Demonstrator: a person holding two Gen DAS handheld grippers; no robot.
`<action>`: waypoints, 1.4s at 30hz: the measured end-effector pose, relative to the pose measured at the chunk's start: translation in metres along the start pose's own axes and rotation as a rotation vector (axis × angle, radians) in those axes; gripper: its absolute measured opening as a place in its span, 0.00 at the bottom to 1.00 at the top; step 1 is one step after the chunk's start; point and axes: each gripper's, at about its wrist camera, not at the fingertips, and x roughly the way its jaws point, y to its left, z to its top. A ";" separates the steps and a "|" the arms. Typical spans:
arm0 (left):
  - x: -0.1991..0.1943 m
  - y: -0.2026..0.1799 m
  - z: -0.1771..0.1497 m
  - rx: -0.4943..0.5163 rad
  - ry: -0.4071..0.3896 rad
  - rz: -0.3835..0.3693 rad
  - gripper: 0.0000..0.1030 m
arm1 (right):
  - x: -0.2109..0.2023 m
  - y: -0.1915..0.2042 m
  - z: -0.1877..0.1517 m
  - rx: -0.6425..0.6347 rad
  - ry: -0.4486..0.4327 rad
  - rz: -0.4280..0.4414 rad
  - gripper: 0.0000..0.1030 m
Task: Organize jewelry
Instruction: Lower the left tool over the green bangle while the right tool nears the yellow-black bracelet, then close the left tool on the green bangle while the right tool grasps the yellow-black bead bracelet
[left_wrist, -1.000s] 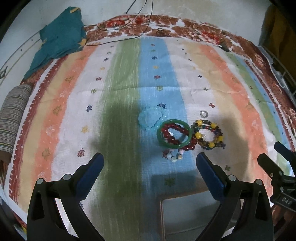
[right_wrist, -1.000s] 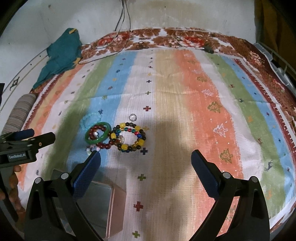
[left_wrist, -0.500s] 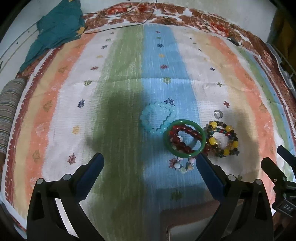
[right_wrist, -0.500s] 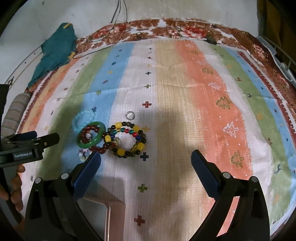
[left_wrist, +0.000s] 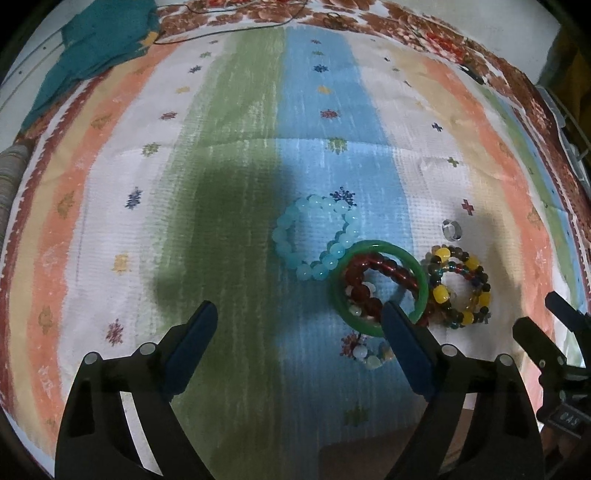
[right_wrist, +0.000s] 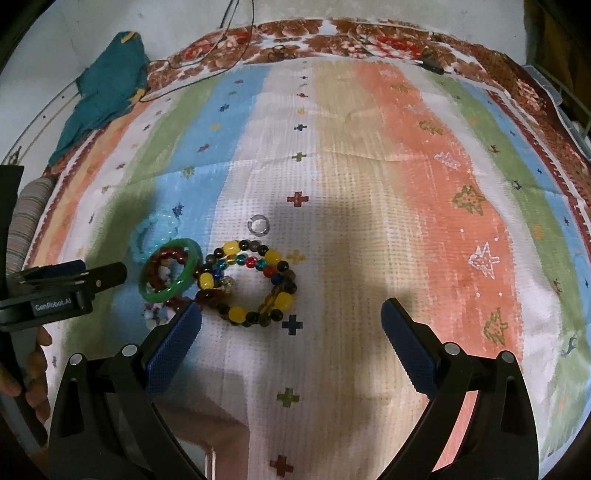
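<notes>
A cluster of jewelry lies on a striped cloth. A light blue bead bracelet (left_wrist: 317, 240) touches a green bangle (left_wrist: 417, 266), which rings a dark red bead bracelet (left_wrist: 384, 269). To their right lie a yellow and dark bead bracelet (left_wrist: 460, 291) and a small silver ring (left_wrist: 451, 229). A small pale bead bracelet (left_wrist: 369, 356) lies nearer. My left gripper (left_wrist: 299, 325) is open, its right finger over the bangle's near edge. My right gripper (right_wrist: 291, 325) is open, just short of the yellow bead bracelet (right_wrist: 245, 282). The bangle (right_wrist: 171, 275) and ring (right_wrist: 259, 225) also show in the right wrist view.
The striped cloth (left_wrist: 229, 184) covers the surface. A teal cloth (left_wrist: 96, 48) and thin black cables (right_wrist: 207, 59) lie at the far left edge. A box's pale edge (right_wrist: 207, 435) shows near the bottom. The right gripper's fingers (left_wrist: 554, 332) reach in at the left wrist view's right edge.
Both grippers have moved forward and closer to the jewelry cluster. The jewelry has not moved.
</notes>
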 end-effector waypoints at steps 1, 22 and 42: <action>0.002 -0.001 0.001 0.006 0.002 0.004 0.85 | 0.003 -0.001 0.001 0.003 0.005 -0.002 0.96; 0.035 0.009 0.010 0.007 0.062 0.065 0.85 | 0.047 -0.011 0.006 0.052 0.106 0.019 0.46; 0.030 0.006 0.006 0.039 0.019 0.130 0.23 | 0.059 -0.008 0.003 0.012 0.119 0.071 0.12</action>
